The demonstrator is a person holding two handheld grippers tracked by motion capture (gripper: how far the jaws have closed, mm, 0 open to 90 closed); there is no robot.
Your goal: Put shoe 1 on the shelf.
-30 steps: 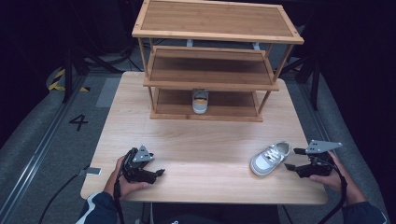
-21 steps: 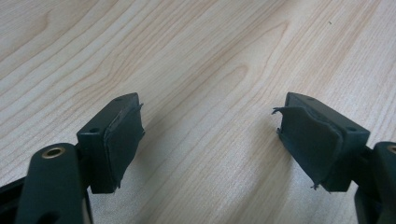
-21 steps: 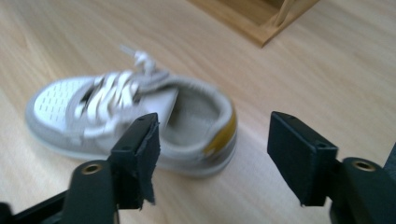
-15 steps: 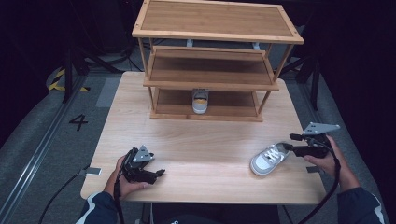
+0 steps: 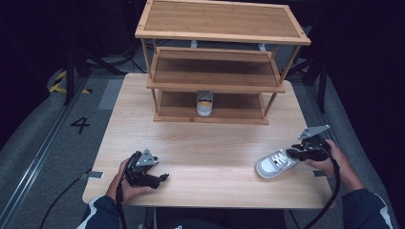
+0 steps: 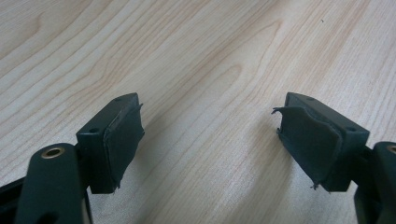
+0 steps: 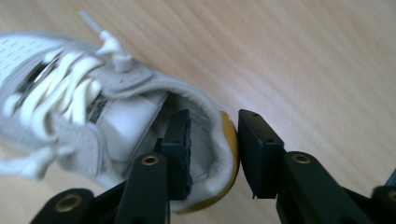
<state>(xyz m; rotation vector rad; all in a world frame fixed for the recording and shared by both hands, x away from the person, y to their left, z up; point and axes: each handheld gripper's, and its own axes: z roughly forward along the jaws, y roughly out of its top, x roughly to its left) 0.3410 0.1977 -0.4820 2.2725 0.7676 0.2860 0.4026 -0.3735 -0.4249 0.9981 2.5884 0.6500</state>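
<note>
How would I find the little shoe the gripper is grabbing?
Look at the wooden table, at its near right corner. A white sneaker lies there with laces and a yellow heel, and the right gripper pinches that heel. The other shoe sits far back, on the rack's bottom shelf.

The desk [image 5: 200, 152] is pale matt wood with smooth grain, the rack [image 5: 217, 71] warmer wood, the shoe [image 7: 93, 116] white perforated cloth with woven laces and a yellow heel, and the jaws carry matt black, ragged-edged rubber pads [image 6: 123, 140].
</note>
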